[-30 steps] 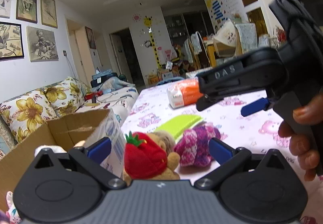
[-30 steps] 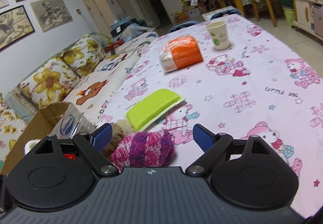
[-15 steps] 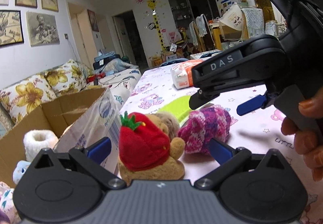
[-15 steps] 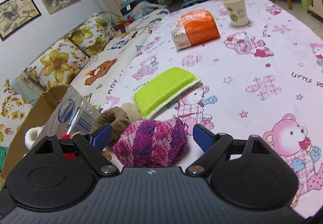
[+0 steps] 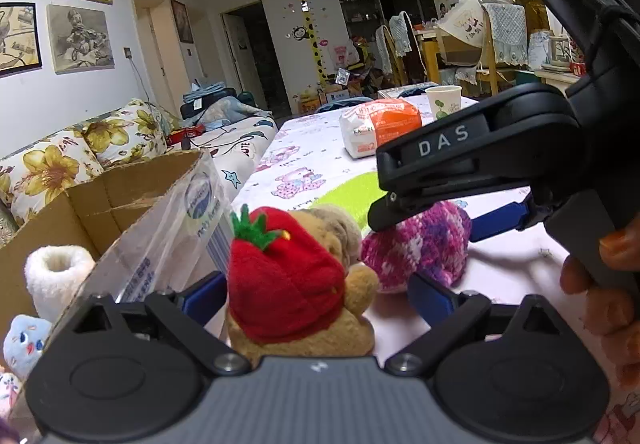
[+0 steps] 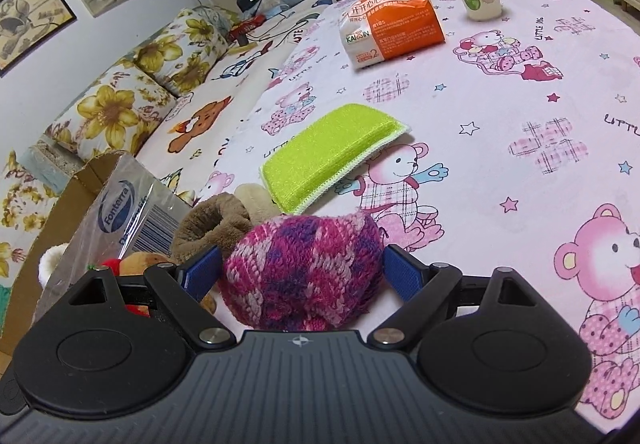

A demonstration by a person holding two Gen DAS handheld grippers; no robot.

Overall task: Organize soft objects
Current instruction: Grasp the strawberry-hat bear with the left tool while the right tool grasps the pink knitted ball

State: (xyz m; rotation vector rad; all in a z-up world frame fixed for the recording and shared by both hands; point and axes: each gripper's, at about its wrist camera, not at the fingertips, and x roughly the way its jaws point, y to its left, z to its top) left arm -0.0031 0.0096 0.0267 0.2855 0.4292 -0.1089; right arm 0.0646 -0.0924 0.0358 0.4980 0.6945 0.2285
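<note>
My left gripper (image 5: 316,294) is closing around the strawberry-hat bear (image 5: 296,284); my right gripper (image 6: 302,268) straddles the knitted pouch (image 6: 300,268), apparently not yet pinching. Both toys touch, so one may drag. The box (image 5: 120,200) waits at ten o'clock.

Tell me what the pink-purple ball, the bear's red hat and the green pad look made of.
Pink-purple ball: chunky knitted yarn, matte; the stitch loops show. Bear's red hat: short plush fleece, fuzzy nap, with a green felt-like leaf tuft on top. Green pad: a sponge in coarse, slightly glittery mesh fabric, with a pale stitched edge; the filling is hidden.
</note>
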